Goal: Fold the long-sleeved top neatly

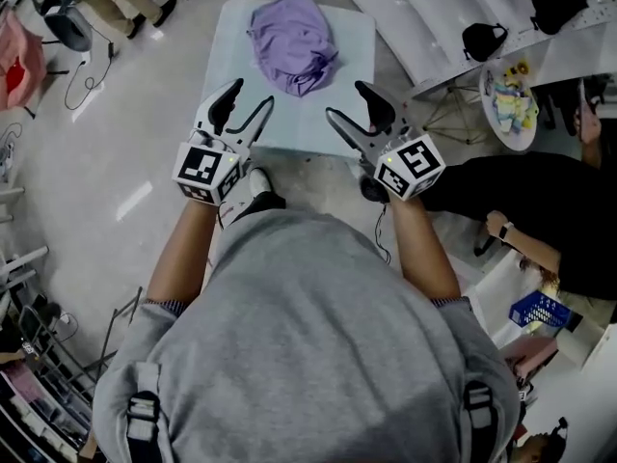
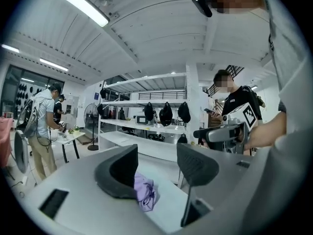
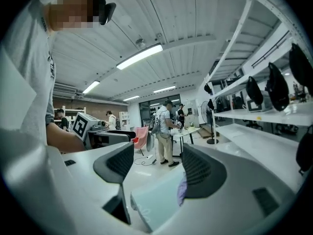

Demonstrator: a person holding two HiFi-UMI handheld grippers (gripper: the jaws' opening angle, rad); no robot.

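Note:
The long-sleeved top (image 1: pixel 292 41) is purple and lies crumpled in a heap on the far half of a small pale-blue table (image 1: pixel 333 114). My left gripper (image 1: pixel 253 95) hangs over the table's near left edge, open and empty. My right gripper (image 1: pixel 344 99) is at the near right edge, also open with nothing between its fingers. Both point roughly level toward the top and stand short of it. In the left gripper view the top (image 2: pixel 145 191) shows low between the open jaws (image 2: pixel 157 168). In the right gripper view a strip of the top (image 3: pixel 182 190) peeks beside the right jaw.
A seated person in black (image 1: pixel 540 201) is close on the right, beside a round table with small items (image 1: pixel 509 104). Long white benches (image 1: pixel 415 17) run behind it. A blue basket (image 1: pixel 540 309) sits low right. Cables and a fan (image 1: pixel 67 27) are on the floor at left.

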